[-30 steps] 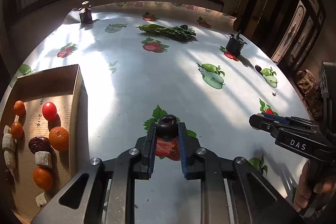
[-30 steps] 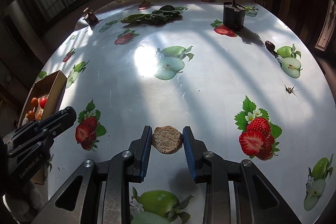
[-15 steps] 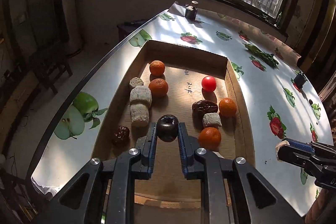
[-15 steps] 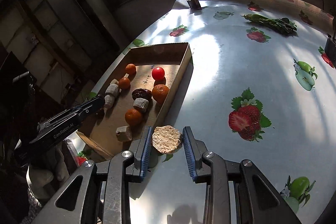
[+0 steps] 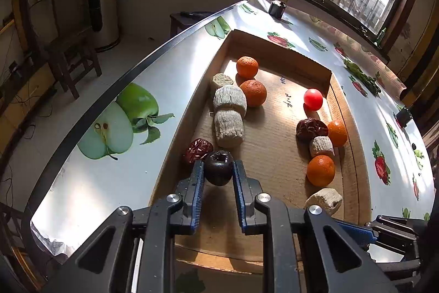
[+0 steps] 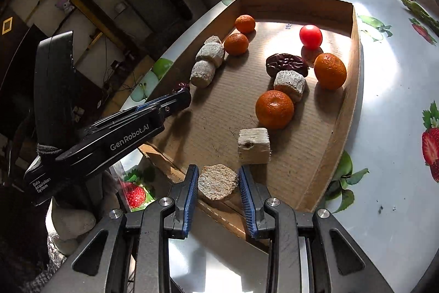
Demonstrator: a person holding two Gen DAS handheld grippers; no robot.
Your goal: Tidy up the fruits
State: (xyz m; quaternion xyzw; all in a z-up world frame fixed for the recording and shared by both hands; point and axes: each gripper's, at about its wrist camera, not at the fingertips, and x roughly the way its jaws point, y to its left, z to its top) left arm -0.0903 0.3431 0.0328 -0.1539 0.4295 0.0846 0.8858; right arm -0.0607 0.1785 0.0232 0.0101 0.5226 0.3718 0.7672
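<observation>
Over the cardboard tray [image 5: 340,111], the left gripper [image 5: 218,169] pinches a dark plum [image 5: 218,167] beside a red date [image 5: 199,148], seemingly to set like with like. The right gripper [image 6: 218,183] clamps a tan chunk [image 6: 218,182] at the tray's near edge, just short of a similar beige block [image 6: 253,146].

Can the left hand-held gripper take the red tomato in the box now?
Probably not: the left hand-held gripper is shut on a dark fruit, so its jaws are full. Otherwise the red tomato lies uncovered in the cardboard box.
</observation>
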